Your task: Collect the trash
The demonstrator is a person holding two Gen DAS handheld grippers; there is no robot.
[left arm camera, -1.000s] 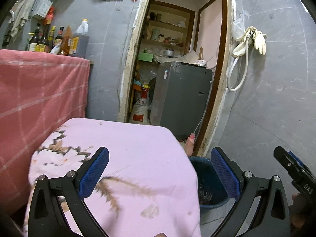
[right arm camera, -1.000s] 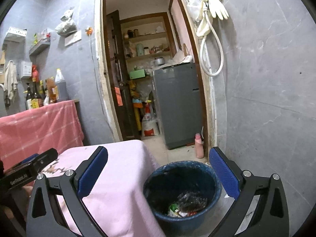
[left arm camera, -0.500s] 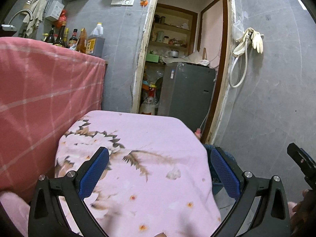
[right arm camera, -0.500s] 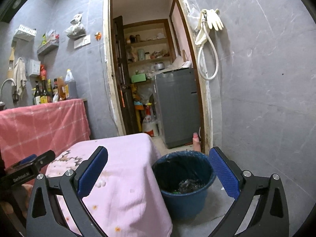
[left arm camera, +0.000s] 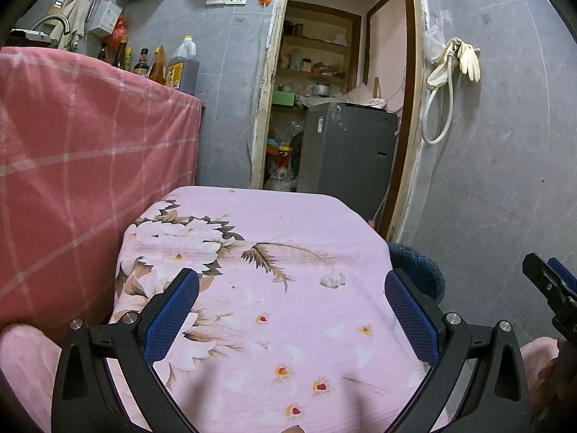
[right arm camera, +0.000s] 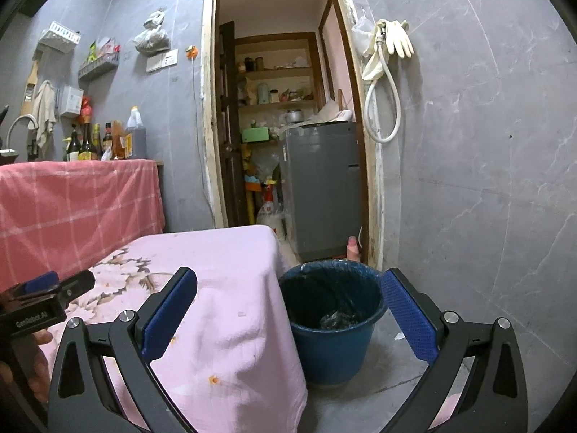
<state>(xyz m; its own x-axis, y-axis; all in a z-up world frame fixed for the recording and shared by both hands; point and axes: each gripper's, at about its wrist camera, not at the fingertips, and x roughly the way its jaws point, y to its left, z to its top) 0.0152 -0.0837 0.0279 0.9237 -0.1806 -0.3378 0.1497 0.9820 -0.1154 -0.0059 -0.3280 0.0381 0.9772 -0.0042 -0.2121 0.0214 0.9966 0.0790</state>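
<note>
pink floral tablecloth point(left arm camera: 288, 223), dark blue bucket point(right arm camera: 333, 339), red checked cloth point(left arm camera: 90, 144)

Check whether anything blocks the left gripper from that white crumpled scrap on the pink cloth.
Nothing visible does. The left gripper is open and empty, and only bare flowered cloth lies between its fingers and the white scrap, which sits near the table's right edge, beside the blue bin.

Only thing I could actually read was "GenRobot.AI" printed in white on the left gripper point(right arm camera: 65, 290), off to the right claw's left. Bottle labels were too blurry.
</note>
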